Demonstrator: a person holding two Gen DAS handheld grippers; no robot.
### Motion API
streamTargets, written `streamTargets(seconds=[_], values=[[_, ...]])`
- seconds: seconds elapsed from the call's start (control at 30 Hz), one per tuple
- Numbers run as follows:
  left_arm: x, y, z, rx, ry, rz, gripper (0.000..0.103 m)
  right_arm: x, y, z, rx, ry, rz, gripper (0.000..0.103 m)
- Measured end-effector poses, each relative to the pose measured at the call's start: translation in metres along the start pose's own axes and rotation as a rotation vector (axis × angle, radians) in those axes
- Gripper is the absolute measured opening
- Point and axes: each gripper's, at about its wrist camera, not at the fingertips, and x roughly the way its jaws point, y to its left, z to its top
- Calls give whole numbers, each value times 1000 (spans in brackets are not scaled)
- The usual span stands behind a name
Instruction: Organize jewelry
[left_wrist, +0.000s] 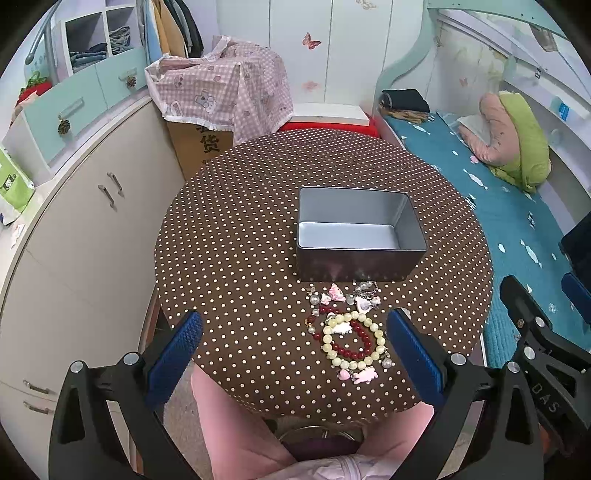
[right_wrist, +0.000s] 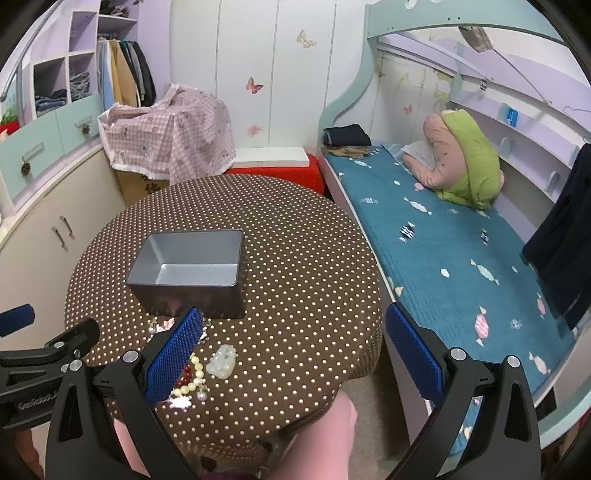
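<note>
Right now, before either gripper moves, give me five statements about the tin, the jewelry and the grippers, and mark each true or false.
1. The metal tin has nothing in it. True.
2. The bracelets lie on the far side of the tin. False: they lie on the polka-dot table between the tin and the person.
3. The left gripper is open and holds nothing. True.
4. The right gripper is shut on the pale jade pendant. False: it is open, and the pendant lies on the table.
5. A lid covers the tin. False: its top is open and no lid is visible.
</note>
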Motion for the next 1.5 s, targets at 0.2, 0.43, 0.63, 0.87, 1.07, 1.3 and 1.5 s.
streamTargets(seconds=[0.2,0.43,0.63,0.87,1.07,1.3,1.5], values=[[0,-2,-1,17,0,-18,96,4,1,0,5,16,3,96],[9,2,-1,14,22,-15,96,16,6,-1,-1,48,22,96],[26,18,0,-18,63,-21,96,38,20,-7,-43,116,51,96],[52,36,-8,-41,135,-25,96,70,38,-22,-77,217,104,96],[76,50,-23,-57,216,-29,95,92,50,-43,-98,303,155,96],[93,55,-35,-61,272,-57,95,101,58,-56,-106,344,181,61],[100,58,-41,-70,293,-62,96,114,68,-62,-101,418,272,35]])
